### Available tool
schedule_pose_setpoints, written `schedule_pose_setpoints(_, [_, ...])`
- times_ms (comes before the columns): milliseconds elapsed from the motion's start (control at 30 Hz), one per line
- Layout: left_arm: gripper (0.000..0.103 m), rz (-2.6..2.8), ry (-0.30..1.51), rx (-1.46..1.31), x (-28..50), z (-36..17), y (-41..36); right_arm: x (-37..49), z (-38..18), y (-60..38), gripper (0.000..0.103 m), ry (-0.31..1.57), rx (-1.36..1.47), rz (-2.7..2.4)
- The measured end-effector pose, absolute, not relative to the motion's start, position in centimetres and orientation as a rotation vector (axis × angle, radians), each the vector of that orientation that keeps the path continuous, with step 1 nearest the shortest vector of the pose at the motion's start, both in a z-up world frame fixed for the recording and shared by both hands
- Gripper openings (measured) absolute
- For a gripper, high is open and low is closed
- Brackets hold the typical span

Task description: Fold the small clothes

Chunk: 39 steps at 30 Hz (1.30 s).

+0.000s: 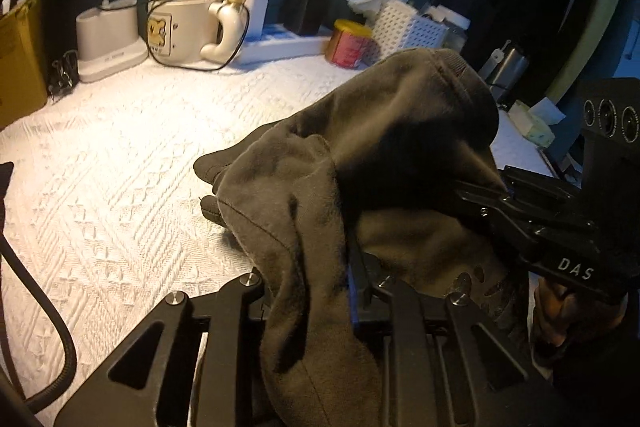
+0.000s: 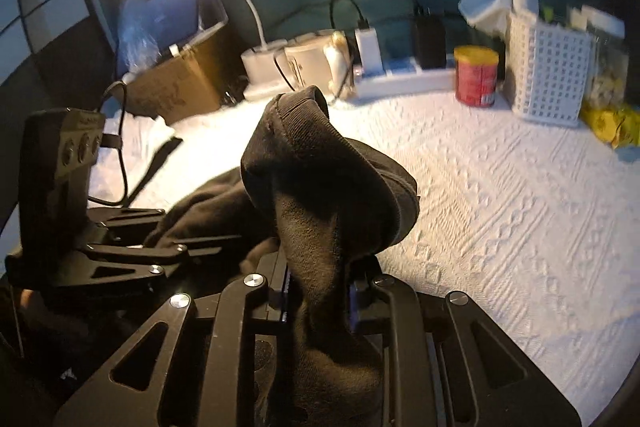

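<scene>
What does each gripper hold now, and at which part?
Both hold the dark garment. The right gripper pinches it below the ribbed cuff; the left gripper pinches a bunched fold, exact part unclear.

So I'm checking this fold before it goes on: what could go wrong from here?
The dark fleece garment is bunched between both closed grippers, left and right, so the fold may come out lumpy. Its ribbed cuff stands near the red can with a yellow lid; a wide swing might topple it.
</scene>
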<state>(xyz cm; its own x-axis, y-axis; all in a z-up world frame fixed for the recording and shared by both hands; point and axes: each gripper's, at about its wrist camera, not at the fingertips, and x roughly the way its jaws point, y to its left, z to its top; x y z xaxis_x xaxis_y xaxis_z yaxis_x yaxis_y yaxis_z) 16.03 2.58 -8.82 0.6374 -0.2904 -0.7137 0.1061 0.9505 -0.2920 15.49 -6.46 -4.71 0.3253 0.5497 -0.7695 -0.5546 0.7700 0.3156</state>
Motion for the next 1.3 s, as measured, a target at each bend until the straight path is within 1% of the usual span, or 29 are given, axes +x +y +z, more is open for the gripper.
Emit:
schedule_pose_setpoints(667, [0.02,-0.256,0.531,-0.188,8.9,0.2,1.6,9.5,7.3,-7.0,0.021,0.727,-0.075,0.734])
schedule_pose_setpoints(1300, [0.02,-0.2,0.333,-0.105,2.6,5.3,2.9,4.9,15.0,-4.9,0.021,0.546,-0.121,0.76])
